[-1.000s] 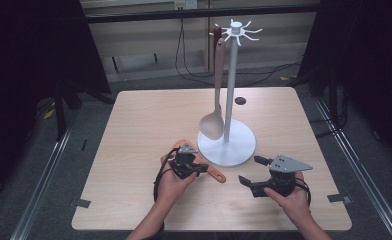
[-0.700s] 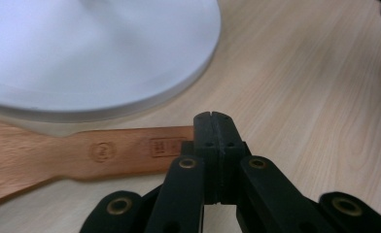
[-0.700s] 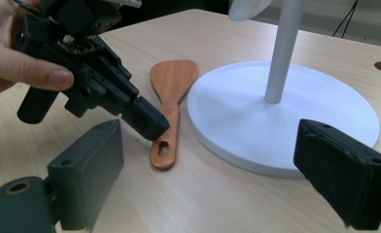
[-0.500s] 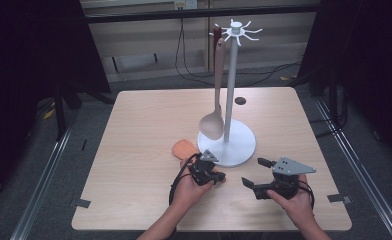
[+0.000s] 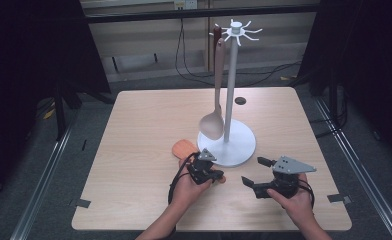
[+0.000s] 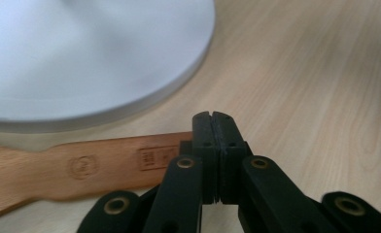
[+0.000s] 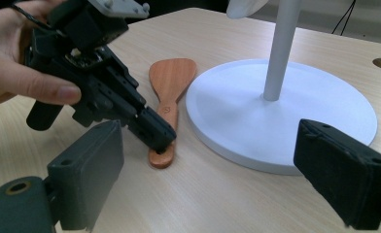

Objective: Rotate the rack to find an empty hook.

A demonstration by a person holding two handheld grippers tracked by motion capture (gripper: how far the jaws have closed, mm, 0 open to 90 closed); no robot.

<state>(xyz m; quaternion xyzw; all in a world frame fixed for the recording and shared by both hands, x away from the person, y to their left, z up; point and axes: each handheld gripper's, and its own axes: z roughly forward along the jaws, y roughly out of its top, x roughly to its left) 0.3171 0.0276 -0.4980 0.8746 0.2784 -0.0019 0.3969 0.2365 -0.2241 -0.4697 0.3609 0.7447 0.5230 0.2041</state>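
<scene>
Table (image 5: 134,150) lies bare beyond left gripper (image 7: 162,138) (gripping spatula (image 7: 171,77))

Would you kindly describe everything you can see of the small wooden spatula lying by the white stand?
The wooden spatula is reddish-brown, smooth, with a broad rounded blade and a short flat handle bearing stamped marks. It lies flat on the table, blade pointing away from the person, alongside the rim of the white stand base; whether it touches that rim is unclear. The left tool has its jaws pressed together at the handle's end, apparently pinching it.
</scene>
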